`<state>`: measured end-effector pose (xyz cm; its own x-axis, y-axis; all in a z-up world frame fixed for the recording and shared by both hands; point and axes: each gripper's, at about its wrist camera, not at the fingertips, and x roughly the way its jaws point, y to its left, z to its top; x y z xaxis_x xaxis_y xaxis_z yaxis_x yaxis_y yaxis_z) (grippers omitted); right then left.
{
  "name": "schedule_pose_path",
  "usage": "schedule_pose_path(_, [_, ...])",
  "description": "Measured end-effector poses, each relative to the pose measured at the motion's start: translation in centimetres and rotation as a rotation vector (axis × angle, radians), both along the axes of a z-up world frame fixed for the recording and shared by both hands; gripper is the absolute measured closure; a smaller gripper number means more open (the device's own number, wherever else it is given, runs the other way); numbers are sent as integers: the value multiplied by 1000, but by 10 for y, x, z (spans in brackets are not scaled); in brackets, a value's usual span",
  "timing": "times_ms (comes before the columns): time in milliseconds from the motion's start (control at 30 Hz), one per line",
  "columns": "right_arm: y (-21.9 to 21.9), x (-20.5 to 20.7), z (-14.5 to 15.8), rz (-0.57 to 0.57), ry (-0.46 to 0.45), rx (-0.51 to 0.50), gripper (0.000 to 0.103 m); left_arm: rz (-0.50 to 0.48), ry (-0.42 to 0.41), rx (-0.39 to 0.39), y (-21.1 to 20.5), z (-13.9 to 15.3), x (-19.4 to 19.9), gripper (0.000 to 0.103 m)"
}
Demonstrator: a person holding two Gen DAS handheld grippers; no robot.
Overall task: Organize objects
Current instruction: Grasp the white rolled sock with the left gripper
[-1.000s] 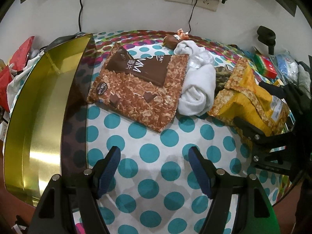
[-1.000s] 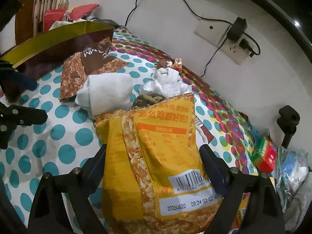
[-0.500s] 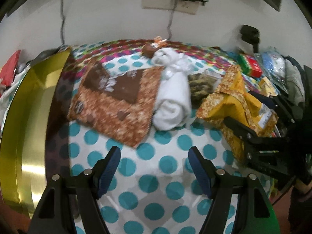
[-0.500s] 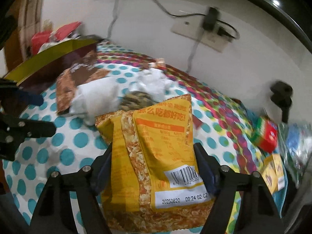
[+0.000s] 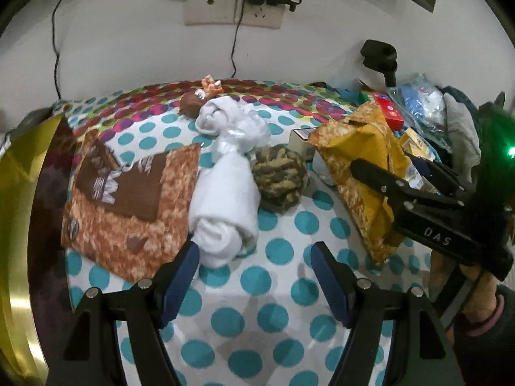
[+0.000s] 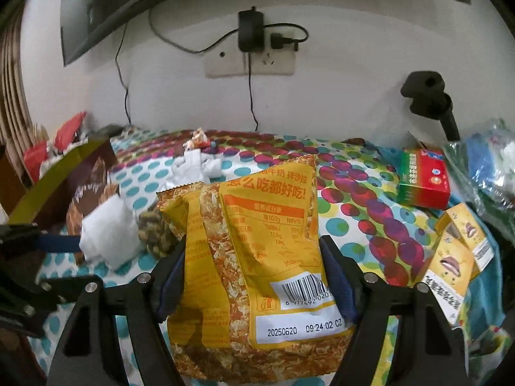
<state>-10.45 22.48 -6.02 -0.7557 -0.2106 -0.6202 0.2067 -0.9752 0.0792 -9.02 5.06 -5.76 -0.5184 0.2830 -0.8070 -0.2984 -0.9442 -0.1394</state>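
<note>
My right gripper (image 6: 252, 276) is shut on a yellow snack bag (image 6: 257, 257) and holds it tilted above the dotted cloth; it also shows in the left wrist view (image 5: 363, 167). My left gripper (image 5: 254, 270) is open and empty, low over the cloth, its left finger close to a rolled white towel (image 5: 225, 206). A brown cereal bag (image 5: 128, 202) lies left of the towel. A camouflage ball (image 5: 279, 178) sits right of the towel. A gold tin (image 5: 19, 225) stands at the far left.
A red-green box (image 6: 423, 178) and yellow boxes (image 6: 454, 251) lie at the right among plastic bags. A small brown figurine (image 5: 193, 104) and a crumpled white cloth (image 5: 235, 119) sit near the wall. A wall socket with cables (image 5: 231, 9) is behind.
The right gripper has closed on the yellow bag and lifted it. The left gripper has swung right and nearer to the towel; the camouflage ball has come into view.
</note>
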Motion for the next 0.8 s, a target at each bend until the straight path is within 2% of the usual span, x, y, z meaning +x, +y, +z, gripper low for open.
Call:
schedule_pose_path(133, [4,-5,1,-1,9,-70,29,-14,18,-62,9,-4,-8,29])
schedule_pose_path(267, [3,-8,2,-1,12,-77,29,5,32,-98,10,-8,-20,29])
schedule_pose_path(500, [0,-8,1,11,10,-65,29,33,34,-79,6,-9,-44,31])
schedule_pose_path(533, [0,-8,1,13,11,-66,29,39,35,-71,6,-8,-46,37])
schedule_pose_path(567, [1,-8,1,11,12,-76,29,39,30,-72,6,-9,-47,53])
schedule_pose_path(600, [2,-9,1,8,8,-85,29,54,29,-89,5,-11,-50,61])
schedule_pose_path(667, [6,-10,-1,1,-1,-113,29,61,14,-79,3,-12,-53,66])
schedule_pose_path(800, [2,-10,0,5,1,-97,29,48,22,-65,1,-9,-51,74])
